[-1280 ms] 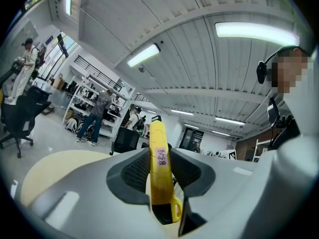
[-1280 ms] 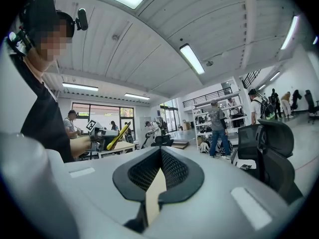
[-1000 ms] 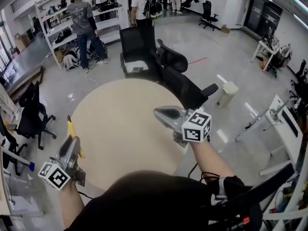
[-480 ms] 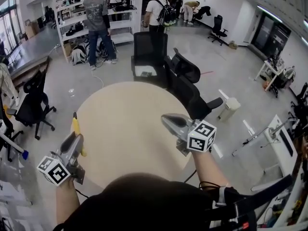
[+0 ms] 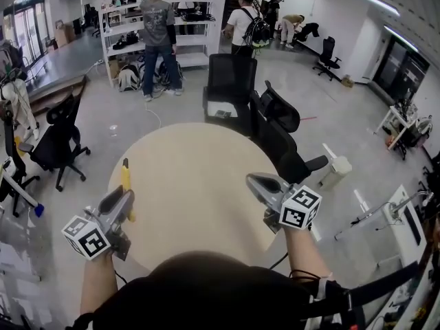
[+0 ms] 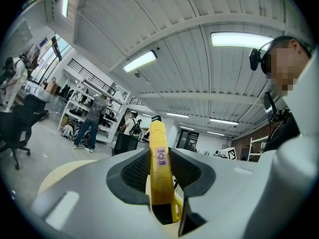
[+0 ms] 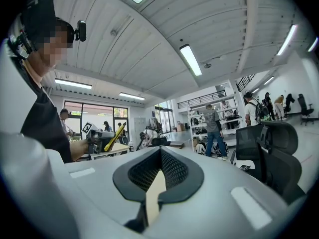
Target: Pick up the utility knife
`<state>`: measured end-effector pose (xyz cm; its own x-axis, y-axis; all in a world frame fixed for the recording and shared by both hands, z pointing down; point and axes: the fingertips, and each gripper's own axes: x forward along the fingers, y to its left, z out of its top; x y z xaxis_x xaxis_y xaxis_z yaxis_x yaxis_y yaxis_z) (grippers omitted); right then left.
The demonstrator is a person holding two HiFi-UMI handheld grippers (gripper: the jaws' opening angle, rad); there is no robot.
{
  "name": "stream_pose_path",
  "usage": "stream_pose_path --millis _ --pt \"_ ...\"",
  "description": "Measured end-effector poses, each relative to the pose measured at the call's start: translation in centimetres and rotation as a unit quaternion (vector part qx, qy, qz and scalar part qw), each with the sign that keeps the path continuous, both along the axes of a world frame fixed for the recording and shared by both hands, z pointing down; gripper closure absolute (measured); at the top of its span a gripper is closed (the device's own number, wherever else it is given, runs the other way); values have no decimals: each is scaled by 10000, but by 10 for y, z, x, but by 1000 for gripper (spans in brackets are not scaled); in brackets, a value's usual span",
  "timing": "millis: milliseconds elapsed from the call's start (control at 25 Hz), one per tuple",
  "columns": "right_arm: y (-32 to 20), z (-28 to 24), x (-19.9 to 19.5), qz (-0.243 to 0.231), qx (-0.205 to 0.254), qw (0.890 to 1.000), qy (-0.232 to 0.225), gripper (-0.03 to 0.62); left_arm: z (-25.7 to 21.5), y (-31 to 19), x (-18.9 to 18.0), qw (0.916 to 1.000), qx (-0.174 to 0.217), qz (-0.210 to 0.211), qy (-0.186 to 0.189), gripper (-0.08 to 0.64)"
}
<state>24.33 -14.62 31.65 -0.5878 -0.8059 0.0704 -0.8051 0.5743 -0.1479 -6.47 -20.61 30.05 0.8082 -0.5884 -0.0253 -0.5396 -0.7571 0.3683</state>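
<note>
A person is standing at a round, pale bench [image 5: 192,150], holding a hand-operated claw in each fist. Nearest the body, the left claw [image 5: 128,196] is clenching a yellow utility knife [image 6: 158,178] by the middle of its handle, both pads pressing on its sides. The knife is sticking out past the fingertips and pointing away from the person, over the bench's left edge. Seen from the other claw, it is tilting upward and appears to be off the surface. The right claw [image 5: 254,181] is hovering over the bench's right side, well apart from the knife, its jaws drawn together on nothing.

The pick-up is looking as good as done. To finish it well, the person should be holding the squeeze steady so the smooth handle is not sliding, aiming the tip away from the body, and leaving the idle claw clear.

Beyond the bench, black office chairs [image 5: 275,126] are standing empty. Farther back, several people [image 5: 158,26] are gathering beside white shelves [image 5: 113,29].
</note>
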Motion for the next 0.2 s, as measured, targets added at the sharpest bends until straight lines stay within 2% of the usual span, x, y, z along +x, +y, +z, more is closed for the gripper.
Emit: stream_pose_path --millis 200 --pt "-2 -1 -4 -59 2 10000 -14 580 -1 0 -1 10000 -70 -30 -42 436"
